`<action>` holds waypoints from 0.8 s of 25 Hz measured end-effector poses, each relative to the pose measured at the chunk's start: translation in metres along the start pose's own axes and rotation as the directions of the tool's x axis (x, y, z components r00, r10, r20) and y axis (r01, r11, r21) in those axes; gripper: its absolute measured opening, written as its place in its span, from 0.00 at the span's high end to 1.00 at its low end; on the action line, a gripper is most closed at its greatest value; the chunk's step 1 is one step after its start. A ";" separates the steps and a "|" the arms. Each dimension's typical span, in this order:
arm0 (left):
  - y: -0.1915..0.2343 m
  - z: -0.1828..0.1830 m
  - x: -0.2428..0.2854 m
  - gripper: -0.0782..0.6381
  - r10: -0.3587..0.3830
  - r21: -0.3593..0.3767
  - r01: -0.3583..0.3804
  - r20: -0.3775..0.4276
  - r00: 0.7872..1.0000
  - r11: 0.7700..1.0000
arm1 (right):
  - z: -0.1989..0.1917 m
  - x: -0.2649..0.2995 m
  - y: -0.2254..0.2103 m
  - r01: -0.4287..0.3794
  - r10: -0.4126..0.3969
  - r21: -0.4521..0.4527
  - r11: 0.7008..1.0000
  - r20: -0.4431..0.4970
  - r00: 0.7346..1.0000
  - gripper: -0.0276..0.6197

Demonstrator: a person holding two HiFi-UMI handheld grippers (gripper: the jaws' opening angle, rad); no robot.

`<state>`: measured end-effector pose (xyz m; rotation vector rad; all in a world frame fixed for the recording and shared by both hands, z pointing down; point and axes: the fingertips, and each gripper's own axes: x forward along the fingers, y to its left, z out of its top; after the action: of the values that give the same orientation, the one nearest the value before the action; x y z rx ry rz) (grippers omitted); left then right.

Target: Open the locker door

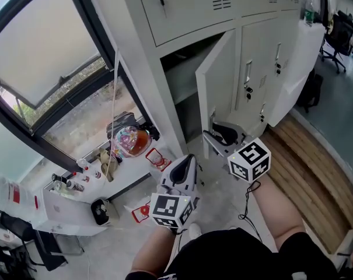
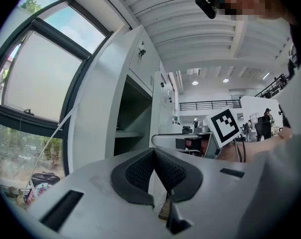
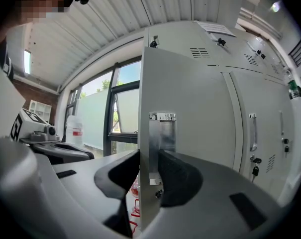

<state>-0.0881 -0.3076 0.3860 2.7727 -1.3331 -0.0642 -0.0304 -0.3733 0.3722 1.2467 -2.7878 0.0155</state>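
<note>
The white locker door (image 1: 218,77) stands partly swung out from its dark compartment (image 1: 185,77). My right gripper (image 1: 216,135) is at the door's lower free edge. In the right gripper view the door's edge (image 3: 143,133) and its metal handle plate (image 3: 162,131) sit between the dark pads, and the right gripper (image 3: 149,171) is shut on them. My left gripper (image 1: 184,169) hangs lower and to the left, apart from the door. Its pads meet with nothing between them, so the left gripper (image 2: 153,156) is shut. The open compartment (image 2: 133,113) shows ahead of it.
More locker doors (image 1: 264,69) with handles and keys continue to the right. A large window (image 1: 42,69) fills the left, with a colourful bag (image 1: 129,140) and small bottles on its sill. A wooden floor strip (image 1: 307,162) and an office chair (image 1: 339,34) lie right.
</note>
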 end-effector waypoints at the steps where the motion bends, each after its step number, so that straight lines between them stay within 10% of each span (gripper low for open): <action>1: -0.002 0.000 0.002 0.87 -0.004 -0.001 0.004 0.000 1.000 1.000 | 0.000 -0.003 -0.001 -0.009 0.009 -0.002 1.000 0.002 1.000 0.70; 20: -0.043 0.003 0.015 0.87 -0.051 0.020 0.051 -0.003 0.999 0.998 | -0.003 -0.060 -0.018 -0.039 0.039 -0.023 0.999 0.022 0.999 0.67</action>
<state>-0.0457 -0.2926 0.3798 2.8224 -1.2691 -0.0499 0.0233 -0.3406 0.3697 1.1945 -2.8228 -0.0268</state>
